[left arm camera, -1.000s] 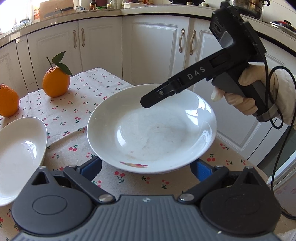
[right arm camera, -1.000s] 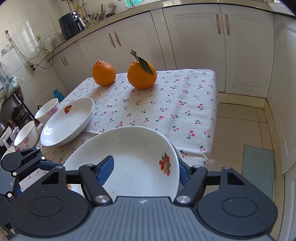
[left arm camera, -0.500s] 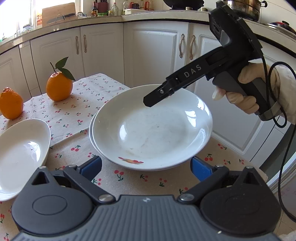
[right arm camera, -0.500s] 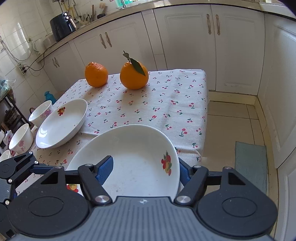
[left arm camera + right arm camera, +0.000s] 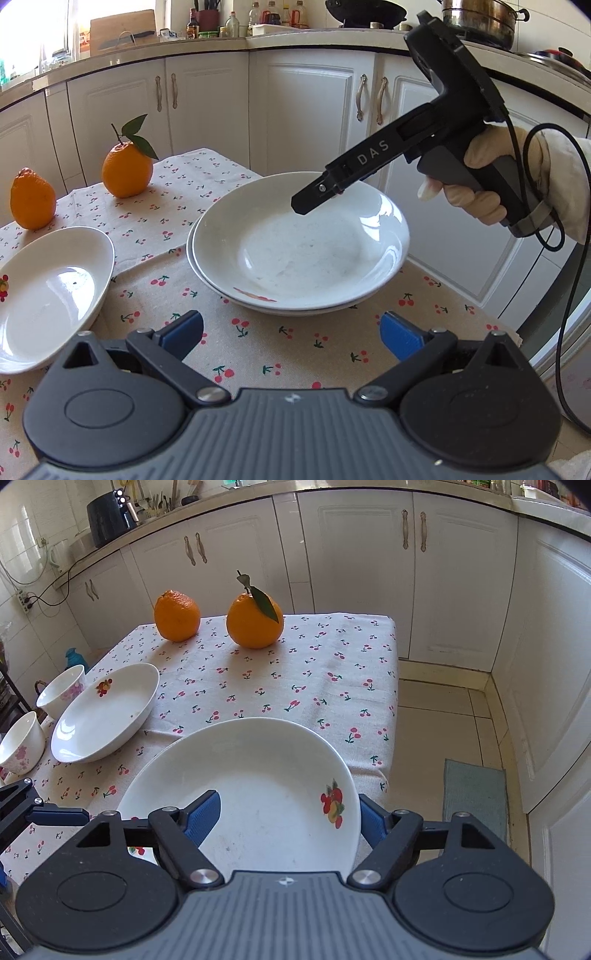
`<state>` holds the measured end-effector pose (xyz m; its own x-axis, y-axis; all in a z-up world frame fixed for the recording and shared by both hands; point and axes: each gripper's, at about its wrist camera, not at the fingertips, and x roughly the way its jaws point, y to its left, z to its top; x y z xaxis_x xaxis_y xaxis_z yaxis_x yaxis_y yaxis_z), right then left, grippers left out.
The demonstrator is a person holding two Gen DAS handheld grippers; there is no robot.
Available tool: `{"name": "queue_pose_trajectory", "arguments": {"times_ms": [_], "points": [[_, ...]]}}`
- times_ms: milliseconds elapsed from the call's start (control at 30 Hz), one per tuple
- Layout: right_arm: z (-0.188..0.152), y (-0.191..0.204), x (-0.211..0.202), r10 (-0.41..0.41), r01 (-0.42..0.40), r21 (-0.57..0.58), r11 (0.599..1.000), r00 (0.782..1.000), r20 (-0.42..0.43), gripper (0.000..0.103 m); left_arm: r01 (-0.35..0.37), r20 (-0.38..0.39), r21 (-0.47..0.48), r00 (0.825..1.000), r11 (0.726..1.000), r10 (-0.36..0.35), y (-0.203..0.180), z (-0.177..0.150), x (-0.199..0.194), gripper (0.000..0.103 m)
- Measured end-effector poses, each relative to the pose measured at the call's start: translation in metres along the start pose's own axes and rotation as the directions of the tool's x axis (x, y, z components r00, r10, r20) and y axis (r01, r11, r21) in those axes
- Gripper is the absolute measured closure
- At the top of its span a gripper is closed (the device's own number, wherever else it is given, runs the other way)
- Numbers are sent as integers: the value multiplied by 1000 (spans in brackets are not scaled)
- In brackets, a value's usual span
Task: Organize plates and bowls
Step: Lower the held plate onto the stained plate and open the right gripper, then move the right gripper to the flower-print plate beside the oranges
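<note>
Two stacked plates at the surface's corner, both tools spread wide.

Left view: the left tool (image 5: 291, 332) is open and holds nothing, just short of the top plate (image 5: 299, 243), which sits in a lower plate (image 5: 191, 245); a third plate (image 5: 48, 295) lies to the left, oranges (image 5: 127, 170) behind. Right view: the right tool (image 5: 290, 814) straddles the top plate's (image 5: 258, 775) rim, fingers (image 5: 203, 812) apart, not clamping; two bowls (image 5: 62, 690) stand at far left.

I see two white deep plates (image 5: 299, 251) stacked on the tablecloth, another plate (image 5: 48, 295) left of them, two floral bowls (image 5: 61, 692) beyond.
</note>
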<state>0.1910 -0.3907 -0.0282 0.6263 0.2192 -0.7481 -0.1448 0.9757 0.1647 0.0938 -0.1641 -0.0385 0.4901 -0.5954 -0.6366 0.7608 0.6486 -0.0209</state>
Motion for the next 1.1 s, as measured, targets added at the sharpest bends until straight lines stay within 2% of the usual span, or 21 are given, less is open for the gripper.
{"name": "queue_pose_trajectory", "arguments": {"times_ms": [267, 367, 500, 633, 733, 867, 967, 1100], "points": [[-2, 16, -2, -50, 49, -57, 997, 999, -9, 10, -40, 16, -20, 999, 999, 41, 4, -2, -11, 2], [-3, 30, -13, -18, 20, -79, 997, 1000, 24, 1, -82, 28, -39, 996, 996, 83, 8, -2, -17, 1], [-1, 53, -27, 18, -10, -115, 993, 998, 66, 0, -161, 39, -96, 985, 982, 166, 18, -5, -26, 1], [3, 77, -38, 42, -26, -154, 988, 994, 101, 0, -291, 27, -189, 953, 938, 301, 36, -10, -32, 1], [6, 92, -45, 60, -37, -177, 984, 990, 127, 0, -391, -24, -266, 917, 881, 399, 53, -16, -31, 1], [9, 107, -49, 87, -57, -199, 978, 985, 147, 0, -490, -88, -337, 867, 804, 491, 74, -27, -27, 1], [10, 116, -47, 102, -69, -217, 974, 985, 142, 0, -520, -109, -371, 847, 770, 520, 84, -34, -26, 1], [12, 124, -39, 107, -75, -238, 968, 987, 124, 0, -542, -108, -377, 831, 751, 545, 91, -38, -21, 1]]}}
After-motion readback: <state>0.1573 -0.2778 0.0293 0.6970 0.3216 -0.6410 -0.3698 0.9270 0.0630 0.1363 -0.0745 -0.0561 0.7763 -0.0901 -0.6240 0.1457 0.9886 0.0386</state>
